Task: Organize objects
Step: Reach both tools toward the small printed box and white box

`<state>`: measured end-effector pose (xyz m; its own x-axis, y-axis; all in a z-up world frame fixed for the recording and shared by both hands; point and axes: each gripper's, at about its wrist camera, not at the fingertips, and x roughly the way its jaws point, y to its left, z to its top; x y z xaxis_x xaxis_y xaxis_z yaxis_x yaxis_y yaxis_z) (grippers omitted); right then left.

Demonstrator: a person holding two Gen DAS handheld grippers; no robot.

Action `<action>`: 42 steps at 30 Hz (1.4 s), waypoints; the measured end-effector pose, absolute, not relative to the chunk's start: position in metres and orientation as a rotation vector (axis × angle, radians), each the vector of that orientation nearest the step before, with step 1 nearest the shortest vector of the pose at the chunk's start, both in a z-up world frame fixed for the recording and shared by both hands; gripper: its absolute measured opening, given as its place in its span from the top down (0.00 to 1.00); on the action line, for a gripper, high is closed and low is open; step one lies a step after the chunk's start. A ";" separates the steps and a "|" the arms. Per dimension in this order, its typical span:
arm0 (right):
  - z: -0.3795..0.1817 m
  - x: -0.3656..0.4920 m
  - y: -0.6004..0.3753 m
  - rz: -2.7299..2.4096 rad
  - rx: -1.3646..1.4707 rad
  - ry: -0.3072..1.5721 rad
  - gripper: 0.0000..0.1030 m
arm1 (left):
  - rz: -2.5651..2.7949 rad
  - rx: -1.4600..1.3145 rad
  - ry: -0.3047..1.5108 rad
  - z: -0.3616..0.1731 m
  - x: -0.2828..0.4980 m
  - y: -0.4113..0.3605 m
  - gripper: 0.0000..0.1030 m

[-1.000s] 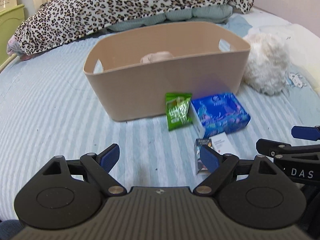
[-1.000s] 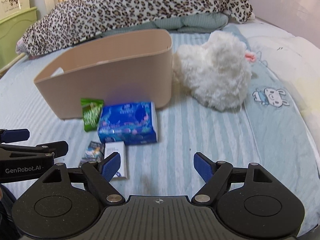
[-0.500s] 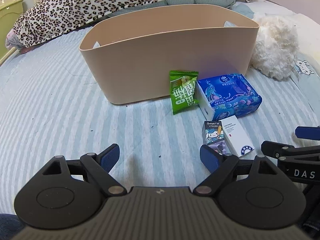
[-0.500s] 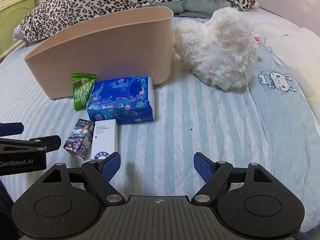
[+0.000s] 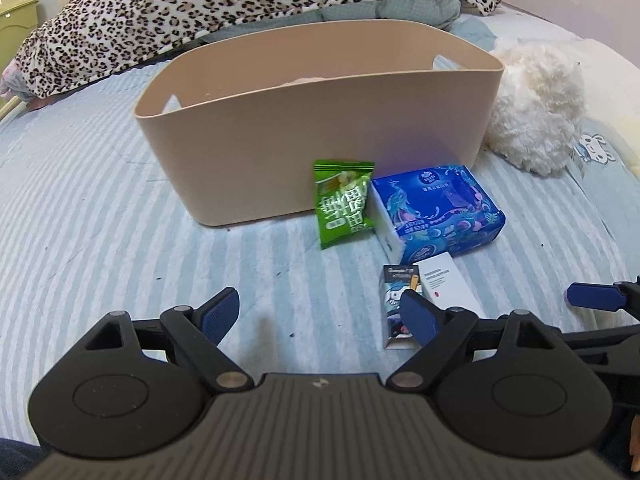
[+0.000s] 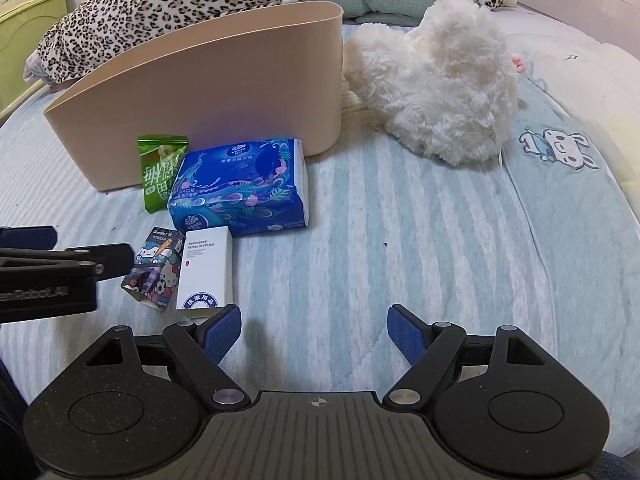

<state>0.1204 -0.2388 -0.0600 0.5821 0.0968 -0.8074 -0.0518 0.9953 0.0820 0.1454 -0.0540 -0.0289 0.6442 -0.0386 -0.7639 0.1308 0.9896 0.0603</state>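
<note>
My worry from here is the crowding — the 4 loose items lie packed together on the striped bedsheet (image 6: 420, 240), so if I drop a finger between 2 of them I will likely shove a neighbour or pinch 2 at once. The white hotel-supplies box (image 6: 206, 270) lies touching the cartoon-printed carton (image 6: 154, 270), and the blue tissue pack (image 6: 240, 188) sits just beyond both, with the green snack packet (image 6: 158, 170) leaning against the wall of the beige storage bin (image 5: 320, 136). The soft mattress is a second risk: pressing down could tip a small box or sink it out of reach of the fingers, and the slick tissue wrapper may slide when squeezed. My 2 tools are also near each other over the same cluster, so they could knock together. The left gripper (image 5: 320, 310) is spread wide and holds nothing; its right fingertip overlaps the cartoon carton in the left wrist view, though I cannot tell whether it touches it. The right gripper (image 6: 314, 326) is equally wide and bare, its left fingertip just at the near end of the white box, with plain sheet between its fingers. The fluffy white plush toy (image 6: 436, 88) rests well to the right, against the bin's end. Something pale shows inside the bin — I cannot tell what it is
</note>
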 end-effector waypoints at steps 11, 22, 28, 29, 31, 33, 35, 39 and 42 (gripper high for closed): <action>-0.062 0.121 -0.239 0.085 0.050 0.953 0.21 | -0.132 0.097 0.907 -0.044 0.158 -0.064 0.14; -0.062 0.120 -0.236 0.093 0.047 0.943 0.21 | -0.135 0.074 0.942 -0.060 0.164 -0.062 0.13; -0.061 0.120 -0.236 0.117 0.065 0.932 0.21 | -0.110 0.072 0.934 -0.065 0.169 -0.050 0.13; -0.061 0.120 -0.235 0.124 0.071 0.934 0.21 | -0.106 0.069 0.933 -0.064 0.170 -0.047 0.13; -0.060 0.120 -0.234 0.135 0.084 0.935 0.21 | -0.100 0.066 0.933 -0.064 0.172 -0.042 0.13; -0.057 0.119 -0.232 0.145 0.097 0.927 0.21 | -0.098 0.066 0.931 -0.064 0.173 -0.038 0.13; -0.054 0.119 -0.230 0.148 0.101 0.911 0.21 | -0.092 0.065 0.927 -0.063 0.174 -0.034 0.13; -0.051 0.125 -0.223 0.170 0.107 0.906 0.21 | -0.085 0.064 0.910 -0.063 0.172 -0.025 0.13; -0.054 0.131 -0.213 0.188 0.092 0.921 0.21 | -0.077 0.074 0.887 -0.064 0.169 -0.019 0.13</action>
